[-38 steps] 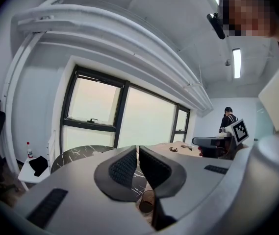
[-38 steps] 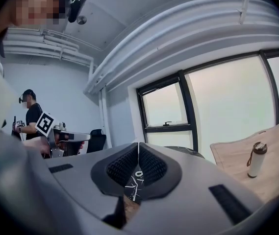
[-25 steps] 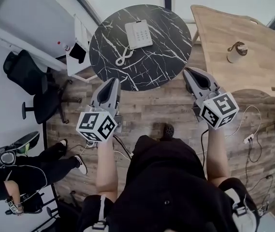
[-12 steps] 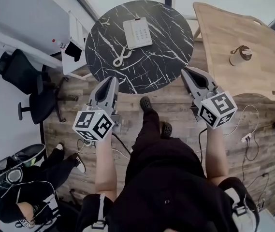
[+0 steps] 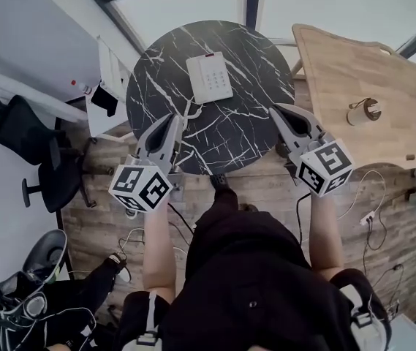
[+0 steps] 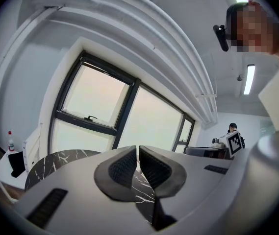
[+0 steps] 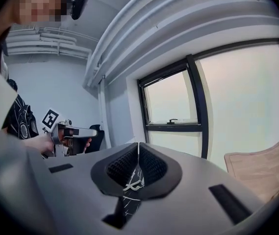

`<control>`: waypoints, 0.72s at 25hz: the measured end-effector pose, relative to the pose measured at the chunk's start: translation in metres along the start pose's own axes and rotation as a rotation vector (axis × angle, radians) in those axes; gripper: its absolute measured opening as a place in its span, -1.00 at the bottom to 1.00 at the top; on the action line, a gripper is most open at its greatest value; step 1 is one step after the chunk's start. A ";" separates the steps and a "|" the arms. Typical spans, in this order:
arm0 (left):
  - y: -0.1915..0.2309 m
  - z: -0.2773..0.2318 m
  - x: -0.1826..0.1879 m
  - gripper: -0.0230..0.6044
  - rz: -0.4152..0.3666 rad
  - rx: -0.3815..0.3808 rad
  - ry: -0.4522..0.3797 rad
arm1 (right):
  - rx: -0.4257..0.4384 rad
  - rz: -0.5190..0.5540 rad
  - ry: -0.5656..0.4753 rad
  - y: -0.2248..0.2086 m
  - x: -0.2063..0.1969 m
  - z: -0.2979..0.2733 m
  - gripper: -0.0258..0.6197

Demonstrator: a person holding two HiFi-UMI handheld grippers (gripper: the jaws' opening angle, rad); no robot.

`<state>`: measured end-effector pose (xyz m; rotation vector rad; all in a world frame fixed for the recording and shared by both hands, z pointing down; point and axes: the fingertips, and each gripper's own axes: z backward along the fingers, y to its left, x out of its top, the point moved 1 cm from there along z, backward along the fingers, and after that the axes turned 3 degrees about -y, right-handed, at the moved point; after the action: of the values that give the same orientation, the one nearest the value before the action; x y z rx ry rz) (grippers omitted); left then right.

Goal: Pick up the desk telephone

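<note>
The white desk telephone (image 5: 209, 77) lies flat on the far half of a round black marble table (image 5: 259, 57), and its coiled cord (image 5: 186, 111) trails toward the near left rim. My left gripper (image 5: 175, 118) is shut and empty, its tip over the table's near left edge close to the cord. My right gripper (image 5: 273, 112) is also shut and empty, at the near right rim. In the left gripper view the shut jaws (image 6: 138, 149) point across the marble top (image 6: 56, 159). In the right gripper view the cord (image 7: 129, 185) shows just below the shut jaws (image 7: 138, 145).
A wooden table (image 5: 339, 57) with a small round holder (image 5: 363, 111) stands to the right. A white side unit (image 5: 109, 86) and a black office chair (image 5: 25, 141) are at the left. Cables (image 5: 372, 210) lie on the plank floor. Another person's hand holds a gripper (image 7: 65, 133) nearby.
Both grippers have moved forward from over the floor to the round table's near edge, still shut. The person holding them has stepped closer to the table.
</note>
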<state>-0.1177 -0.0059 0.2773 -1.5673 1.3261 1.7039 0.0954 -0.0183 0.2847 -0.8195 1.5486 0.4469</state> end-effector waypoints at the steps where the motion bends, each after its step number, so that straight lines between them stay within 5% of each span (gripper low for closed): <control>1: 0.007 -0.005 0.002 -0.84 -0.003 -0.010 0.005 | -0.005 0.000 0.001 -0.001 0.002 -0.008 -0.82; 11: 0.077 -0.049 -0.010 -0.83 0.071 -0.028 0.045 | -0.071 -0.017 0.053 -0.013 -0.013 -0.070 -0.82; 18: 0.087 -0.078 -0.038 -0.83 0.111 -0.075 0.145 | -0.088 -0.071 0.136 -0.015 -0.043 -0.087 -0.82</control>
<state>-0.1443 -0.1003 0.3505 -1.7177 1.4601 1.7527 0.0450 -0.0798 0.3427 -0.9868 1.6282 0.4174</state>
